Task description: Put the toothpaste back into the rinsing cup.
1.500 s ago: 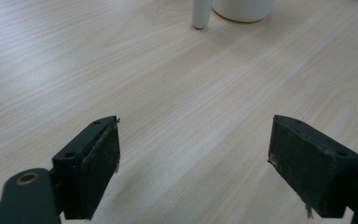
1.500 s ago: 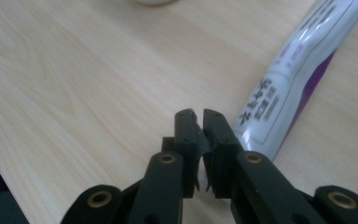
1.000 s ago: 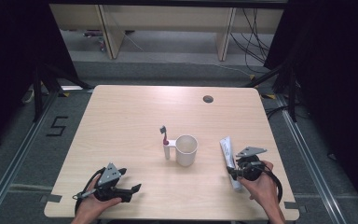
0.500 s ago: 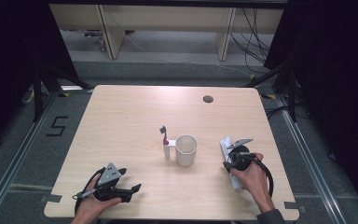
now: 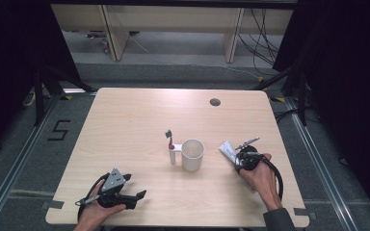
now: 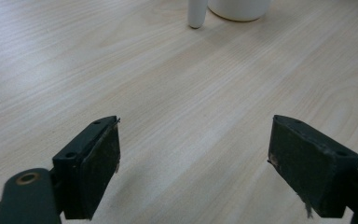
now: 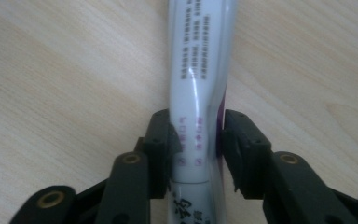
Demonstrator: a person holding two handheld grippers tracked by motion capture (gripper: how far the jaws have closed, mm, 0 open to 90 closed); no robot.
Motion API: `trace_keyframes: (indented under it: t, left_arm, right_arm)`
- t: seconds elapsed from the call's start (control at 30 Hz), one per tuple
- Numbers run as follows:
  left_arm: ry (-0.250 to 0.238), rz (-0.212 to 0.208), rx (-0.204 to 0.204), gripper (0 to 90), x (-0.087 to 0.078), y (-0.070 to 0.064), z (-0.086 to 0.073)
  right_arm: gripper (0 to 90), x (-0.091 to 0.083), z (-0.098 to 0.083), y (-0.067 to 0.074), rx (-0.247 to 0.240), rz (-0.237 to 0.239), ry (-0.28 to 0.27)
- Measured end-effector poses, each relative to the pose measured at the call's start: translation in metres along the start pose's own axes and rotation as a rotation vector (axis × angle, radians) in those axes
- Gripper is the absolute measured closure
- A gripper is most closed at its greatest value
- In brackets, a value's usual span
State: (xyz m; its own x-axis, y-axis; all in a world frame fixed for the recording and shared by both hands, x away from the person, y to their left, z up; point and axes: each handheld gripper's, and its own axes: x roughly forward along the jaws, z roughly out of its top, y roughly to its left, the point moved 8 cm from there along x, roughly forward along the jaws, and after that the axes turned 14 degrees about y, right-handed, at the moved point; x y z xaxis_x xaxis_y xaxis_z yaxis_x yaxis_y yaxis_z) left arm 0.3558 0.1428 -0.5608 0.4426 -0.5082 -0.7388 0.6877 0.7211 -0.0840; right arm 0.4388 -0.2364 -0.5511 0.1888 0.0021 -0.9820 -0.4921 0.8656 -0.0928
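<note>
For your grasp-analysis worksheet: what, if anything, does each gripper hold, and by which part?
The right gripper has just closed its jaws on the sides of the white tube, partway along its body. The left gripper is open, holding nothing.

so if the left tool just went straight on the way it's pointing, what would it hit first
Probably the white handle of the cup, straight ahead across bare table. The left tool is open with nothing between its jaws, though depth is hard to judge.
</note>
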Motion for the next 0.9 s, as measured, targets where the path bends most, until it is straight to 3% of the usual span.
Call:
trace_keyframes:
  t: [0.03, 0.1, 0.13, 0.33, 0.37, 0.4, 0.43, 0.47, 0.5, 0.6, 0.7, 0.8, 0.83, 0.9]
  left_arm:
    - [0.002, -0.003, 0.002, 16.3, 0.000, 0.000, 0.000]
    - [0.008, -0.001, 0.008, 16.3, 0.000, 0.000, -0.001]
    - [0.011, -0.002, 0.010, 16.3, 0.001, 0.000, -0.001]
    - [0.006, -0.002, 0.009, 16.3, 0.001, 0.000, -0.001]
    - [0.012, 0.000, 0.015, 16.3, 0.000, 0.001, -0.001]
    - [-0.003, -0.005, -0.002, 16.3, 0.001, 0.000, 0.000]
    - [0.001, -0.003, 0.001, 16.3, 0.002, 0.000, -0.001]
    - [0.009, 0.000, 0.001, 16.3, 0.002, 0.000, -0.001]
    - [0.004, -0.004, -0.004, 16.3, 0.002, 0.000, -0.001]
    - [0.005, 0.002, 0.010, 16.3, 0.001, 0.002, -0.001]
    - [0.026, 0.002, 0.019, 16.3, 0.001, 0.001, -0.003]
    - [0.002, -0.006, -0.001, 16.3, 0.002, -0.002, -0.001]
    - [0.023, -0.001, 0.027, 16.3, 0.003, 0.000, -0.002]
    - [0.020, -0.011, 0.017, 16.3, 0.003, -0.002, -0.002]
  right_arm:
    - [74.0, -0.001, 0.001, -0.002, -0.010, -0.014, 0.000]
    - [74.7, -0.002, 0.001, -0.004, -0.012, -0.019, 0.007]
    - [75.3, -0.001, 0.002, -0.006, -0.013, 0.006, 0.012]
    - [75.6, 0.000, 0.003, -0.010, -0.036, 0.029, 0.036]
    - [75.5, -0.001, 0.004, -0.009, -0.030, 0.039, 0.067]
    - [75.5, 0.000, 0.004, -0.009, -0.032, 0.043, 0.071]
    - [75.5, 0.001, 0.006, -0.011, -0.061, 0.034, 0.068]
    - [75.5, 0.001, 0.005, -0.010, -0.034, 0.038, 0.088]
    - [75.5, 0.001, 0.006, -0.012, -0.064, 0.038, 0.088]
    - [75.5, 0.002, 0.009, -0.013, -0.085, 0.036, 0.089]
    - [75.5, 0.003, 0.009, -0.011, -0.088, 0.031, 0.115]
    - [75.4, 0.003, 0.010, -0.011, -0.094, 0.021, 0.124]
    - [75.5, 0.004, 0.011, -0.012, -0.114, 0.018, 0.121]
    - [75.6, 0.003, 0.011, -0.011, -0.103, 0.025, 0.132]
